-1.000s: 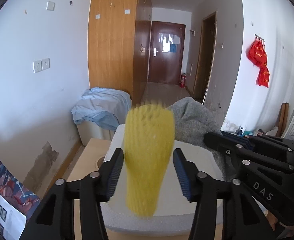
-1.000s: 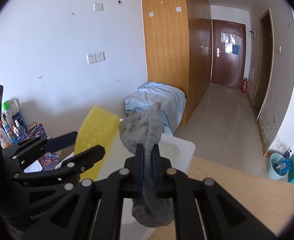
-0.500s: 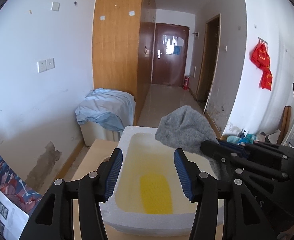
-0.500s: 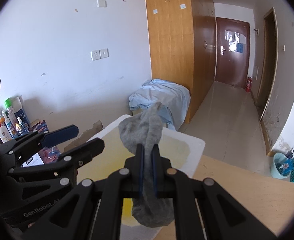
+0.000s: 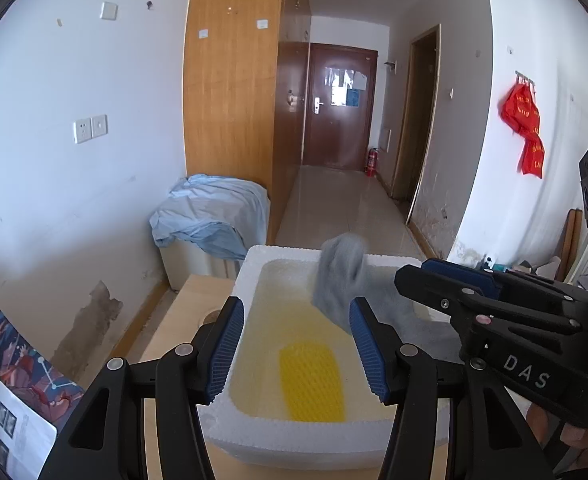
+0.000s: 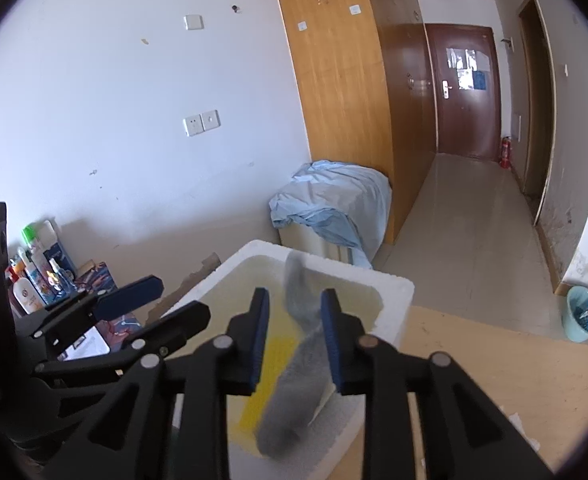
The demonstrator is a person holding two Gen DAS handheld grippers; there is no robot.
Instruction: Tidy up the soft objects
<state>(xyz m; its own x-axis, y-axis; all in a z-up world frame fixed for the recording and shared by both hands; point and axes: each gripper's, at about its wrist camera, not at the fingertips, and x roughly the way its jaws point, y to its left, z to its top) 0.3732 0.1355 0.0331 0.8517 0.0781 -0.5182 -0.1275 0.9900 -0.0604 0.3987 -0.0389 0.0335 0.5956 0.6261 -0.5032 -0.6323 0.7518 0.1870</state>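
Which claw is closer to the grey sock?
Right. The grey sock sits blurred between the right gripper's just-opened jaws, over the foam box. The left gripper hovers open beside it.

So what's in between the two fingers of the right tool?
The grey sock, blurred, hangs loose between the right tool's fingers, which have just been opening, above the white foam box; right wrist view.
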